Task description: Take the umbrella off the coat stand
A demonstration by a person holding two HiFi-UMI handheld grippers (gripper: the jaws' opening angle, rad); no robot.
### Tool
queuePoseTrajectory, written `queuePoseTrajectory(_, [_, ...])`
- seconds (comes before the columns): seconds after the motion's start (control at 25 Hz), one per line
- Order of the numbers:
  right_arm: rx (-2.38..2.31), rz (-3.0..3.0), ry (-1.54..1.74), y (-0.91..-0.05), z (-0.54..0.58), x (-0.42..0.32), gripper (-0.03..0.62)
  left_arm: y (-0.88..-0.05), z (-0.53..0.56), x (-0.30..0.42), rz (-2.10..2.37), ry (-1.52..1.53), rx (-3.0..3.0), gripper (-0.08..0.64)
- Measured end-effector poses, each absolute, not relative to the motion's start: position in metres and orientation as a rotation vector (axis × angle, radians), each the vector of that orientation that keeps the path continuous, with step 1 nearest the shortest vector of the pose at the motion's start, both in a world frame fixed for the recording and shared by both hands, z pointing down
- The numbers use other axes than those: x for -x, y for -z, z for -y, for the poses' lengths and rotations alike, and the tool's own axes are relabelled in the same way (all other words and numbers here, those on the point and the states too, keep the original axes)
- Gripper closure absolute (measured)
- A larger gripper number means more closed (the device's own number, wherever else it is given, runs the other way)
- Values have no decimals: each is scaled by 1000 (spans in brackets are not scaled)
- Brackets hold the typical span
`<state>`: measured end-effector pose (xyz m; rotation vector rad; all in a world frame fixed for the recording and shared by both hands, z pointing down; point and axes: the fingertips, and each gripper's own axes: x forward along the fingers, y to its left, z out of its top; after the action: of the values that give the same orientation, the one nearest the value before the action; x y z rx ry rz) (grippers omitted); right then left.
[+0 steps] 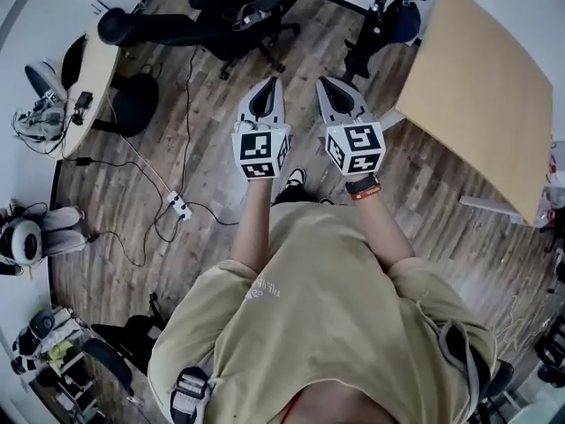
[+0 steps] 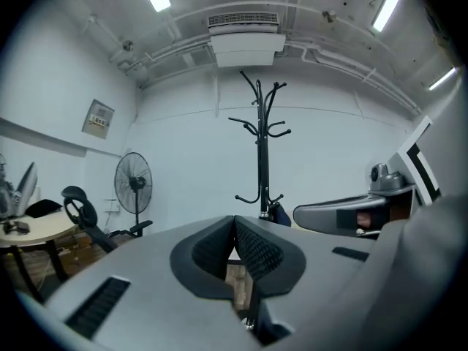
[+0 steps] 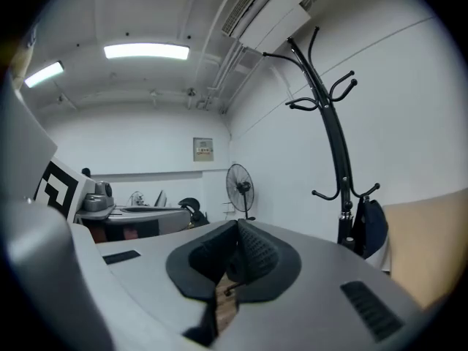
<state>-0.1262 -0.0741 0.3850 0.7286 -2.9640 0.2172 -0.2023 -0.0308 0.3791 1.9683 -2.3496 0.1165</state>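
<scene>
Umbrella [image 3: 373, 229] is hanging upright on the far coat stand [image 3: 330, 130], closer to the right gripper [image 3: 236, 229], jaws on both sitting shut, empty.

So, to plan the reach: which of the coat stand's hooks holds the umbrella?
A low hook, right of the coat stand pole in the right gripper view: the dark umbrella hangs there. Upper hooks are bare.

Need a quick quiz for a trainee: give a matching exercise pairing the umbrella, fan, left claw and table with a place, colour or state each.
1 umbrella
2 fan
3 left claw
4 table

A shut, empty
B tan
C hung low on the coat stand
D left of the stand in both gripper views

Pairs: 1-C, 2-D, 3-A, 4-B
</scene>
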Motion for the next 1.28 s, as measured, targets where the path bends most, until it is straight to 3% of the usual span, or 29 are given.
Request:
queuePoseTrajectory(0.52, [-1283,2775,-266,-399,153,96,583,-388,138,190,1956,-116,-2365,535])
queuePoseTrajectory(1.28, [-1502,2675,-268,-410,232,69,583,-404,218,148,1649,-108,-2590,535])
